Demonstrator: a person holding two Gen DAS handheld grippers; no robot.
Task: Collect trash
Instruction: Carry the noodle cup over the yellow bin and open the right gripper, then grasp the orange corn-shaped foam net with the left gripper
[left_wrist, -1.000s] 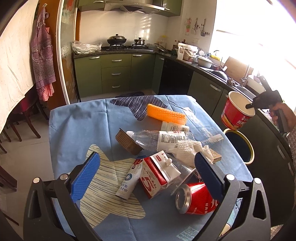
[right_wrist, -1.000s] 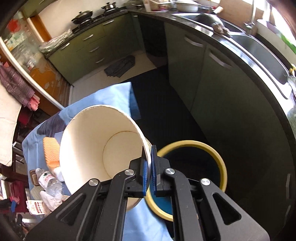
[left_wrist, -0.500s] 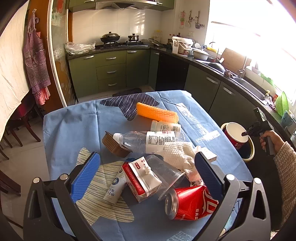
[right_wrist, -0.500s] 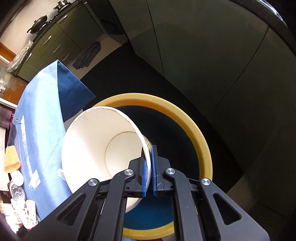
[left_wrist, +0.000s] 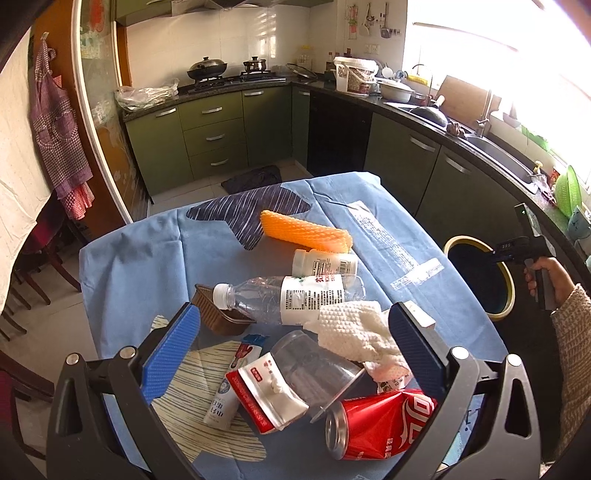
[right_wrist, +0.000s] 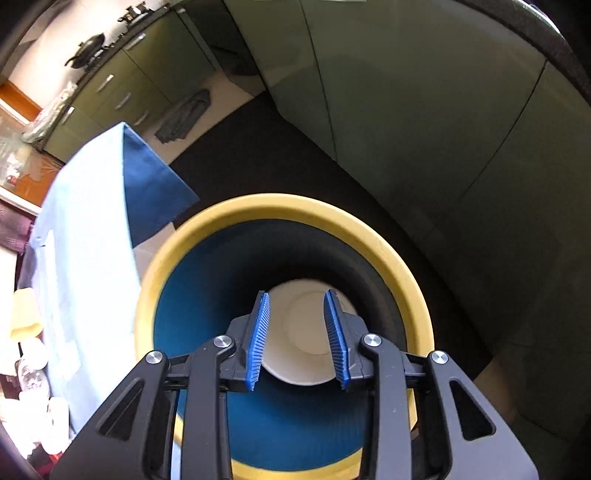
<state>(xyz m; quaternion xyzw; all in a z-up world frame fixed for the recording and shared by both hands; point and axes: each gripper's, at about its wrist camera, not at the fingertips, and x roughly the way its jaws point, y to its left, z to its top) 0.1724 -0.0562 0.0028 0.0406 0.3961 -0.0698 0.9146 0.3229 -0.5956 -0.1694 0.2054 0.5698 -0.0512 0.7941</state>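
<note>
In the right wrist view my right gripper (right_wrist: 297, 293) hangs over the yellow-rimmed blue bin (right_wrist: 280, 206), jaws opening. The white paper cup (right_wrist: 306, 332) lies down inside the bin, free of the pads. In the left wrist view my left gripper (left_wrist: 293, 312) stands open above the trash on the blue tablecloth (left_wrist: 129, 266): a red can (left_wrist: 384, 421), a milk carton (left_wrist: 266, 395), a clear cup (left_wrist: 314, 369), a white knitted cloth (left_wrist: 354, 328), a clear bottle (left_wrist: 288, 295), a brown tray (left_wrist: 218, 314), a white pill bottle (left_wrist: 325, 262) and orange foam netting (left_wrist: 306, 232).
The bin (left_wrist: 506, 291) stands on the floor right of the table, with a hand (left_wrist: 550, 280) holding the right gripper over it. Green cabinets (left_wrist: 402, 162) and a counter run along the back and right. Chairs (left_wrist: 22, 291) stand at the left.
The right gripper sank down to the bin and let go of the paper cup, which now lies inside. The left gripper drew back along the table, still open.
</note>
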